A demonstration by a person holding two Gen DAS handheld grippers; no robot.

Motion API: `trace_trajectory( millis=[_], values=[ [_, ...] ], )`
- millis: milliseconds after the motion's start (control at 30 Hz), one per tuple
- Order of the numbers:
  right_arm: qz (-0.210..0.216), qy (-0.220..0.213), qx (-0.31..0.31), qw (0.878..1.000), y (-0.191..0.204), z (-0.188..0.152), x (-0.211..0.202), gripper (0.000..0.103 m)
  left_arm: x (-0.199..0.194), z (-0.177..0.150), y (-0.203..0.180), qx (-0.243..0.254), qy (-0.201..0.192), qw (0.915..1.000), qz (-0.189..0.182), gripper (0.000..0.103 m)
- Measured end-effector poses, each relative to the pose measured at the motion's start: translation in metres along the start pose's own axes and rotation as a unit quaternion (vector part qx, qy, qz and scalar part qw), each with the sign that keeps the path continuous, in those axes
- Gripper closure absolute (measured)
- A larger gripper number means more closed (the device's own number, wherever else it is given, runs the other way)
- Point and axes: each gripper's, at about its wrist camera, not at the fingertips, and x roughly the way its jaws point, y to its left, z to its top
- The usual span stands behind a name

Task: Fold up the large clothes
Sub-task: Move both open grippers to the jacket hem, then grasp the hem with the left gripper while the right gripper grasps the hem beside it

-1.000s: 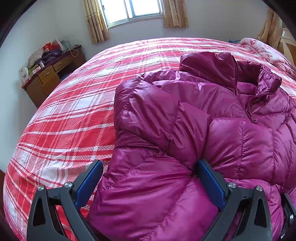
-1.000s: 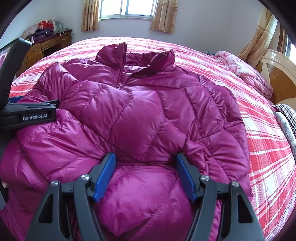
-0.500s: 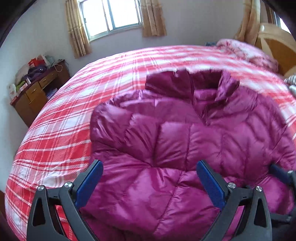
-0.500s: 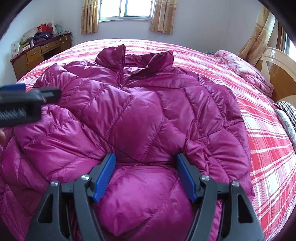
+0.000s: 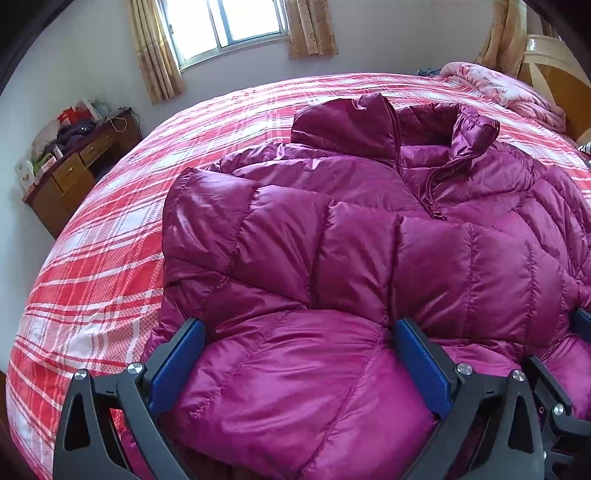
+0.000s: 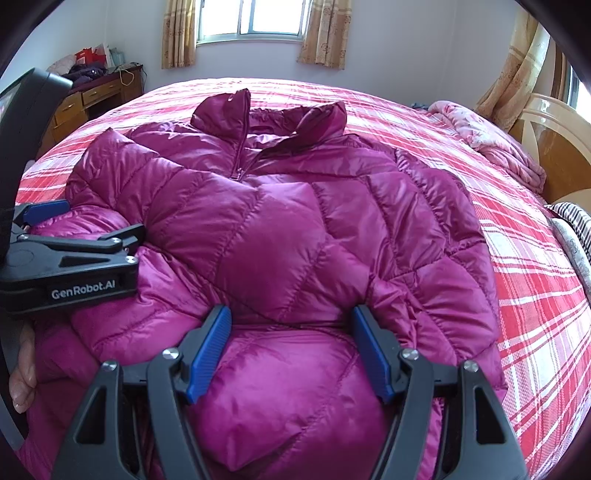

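While both are spread wide, left gripper (image 5: 297, 363) and right gripper (image 6: 291, 349) are set side by side at the hem of the jacket (image 6: 280, 221), collar lying straight ahead.

Soft daylight enters through the window (image 6: 255, 18), whose panes are blown out white. The puffer jacket (image 6: 288, 236) carries a mild sheen with shallow shadows in its seams. Both views are sharp, bending strongly toward dark, vignetted corners.
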Motion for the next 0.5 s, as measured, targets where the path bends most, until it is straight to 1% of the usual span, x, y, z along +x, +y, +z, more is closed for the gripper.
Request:
trace_trajectory(
  millis=[100, 200, 233, 267, 333, 400, 500],
  values=[
    [0.004, 0.000, 0.002, 1.000, -0.001, 0.000, 0.000, 0.033, -0.003, 0.000, 0.005, 0.002, 0.000, 1.0000, -0.002, 0.001],
    [0.014, 0.003, 0.003, 1.000, -0.003, 0.001, -0.001, 0.031, -0.015, 0.004, 0.006, 0.011, 0.004, 0.9999, 0.008, 0.001],
    [0.020, 0.005, 0.000, 1.000, -0.003, 0.002, -0.002, 0.030, -0.022, 0.007, 0.007, 0.013, 0.001, 0.9999, 0.007, 0.001],
    [0.029, 0.011, -0.010, 0.999, -0.004, 0.004, -0.005, 0.029, -0.033, 0.011, 0.009, 0.014, -0.011, 0.9998, 0.001, 0.001],
    [0.049, 0.028, -0.016, 0.998, -0.009, 0.011, -0.011, 0.027, -0.048, 0.023, 0.014, 0.015, -0.032, 0.9993, -0.005, 0.001],
    [0.070, 0.033, -0.005, 0.997, -0.017, 0.020, -0.018, 0.024, -0.056, 0.040, 0.020, 0.011, -0.045, 0.9988, -0.017, 0.001],
    [0.079, 0.020, 0.014, 0.997, -0.034, 0.046, -0.023, 0.021, -0.045, 0.070, 0.026, 0.000, -0.038, 0.9989, -0.028, 0.001]
  ],
)
